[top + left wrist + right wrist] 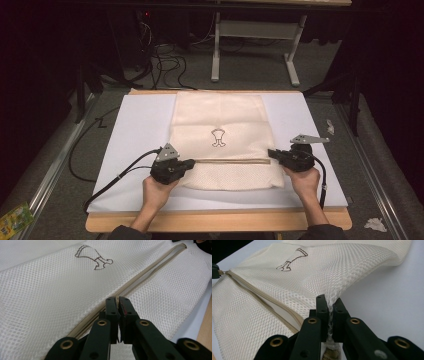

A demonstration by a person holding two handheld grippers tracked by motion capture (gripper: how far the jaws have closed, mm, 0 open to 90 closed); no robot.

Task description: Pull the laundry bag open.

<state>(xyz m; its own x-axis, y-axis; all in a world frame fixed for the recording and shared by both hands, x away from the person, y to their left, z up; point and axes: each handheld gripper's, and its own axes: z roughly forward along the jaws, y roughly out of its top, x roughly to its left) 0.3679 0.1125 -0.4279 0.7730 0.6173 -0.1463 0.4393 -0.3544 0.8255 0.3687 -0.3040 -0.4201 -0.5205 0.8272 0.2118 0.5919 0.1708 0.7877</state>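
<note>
The mesh bag [220,140] lies flat in the middle of the white sheet [135,125] that covers my table [215,221], its long side running away from me. It is cream-coloured, with a small brown outline drawing [218,137] printed near its middle. A beige zipper [227,161] runs across it from left to right, close to the end nearest me.

My left tongs [189,164] sit at the left end of that zipper. In the left gripper view the jaws are pressed together right at the zipper [140,277], clenched, with the tips [117,301] meeting at the zipper's end; what exactly sits between them I cannot tell, as it is too small to make out.

My right tongs [272,153] are at the right edge of the bag, by the other end of the zipper. In the right gripper view they are clenched on a fold of the mesh [330,312], and the fabric rises in a ridge from the tips up toward the far corner of the bag [337,267].

My left hand [159,192] and right hand [306,181] hold the tongs from the near edge of the table. A black cable [107,182] trails from the left tongs across the sheet and off the table. Beyond the table stand the legs of a grey stand [255,40] on the floor.
</note>
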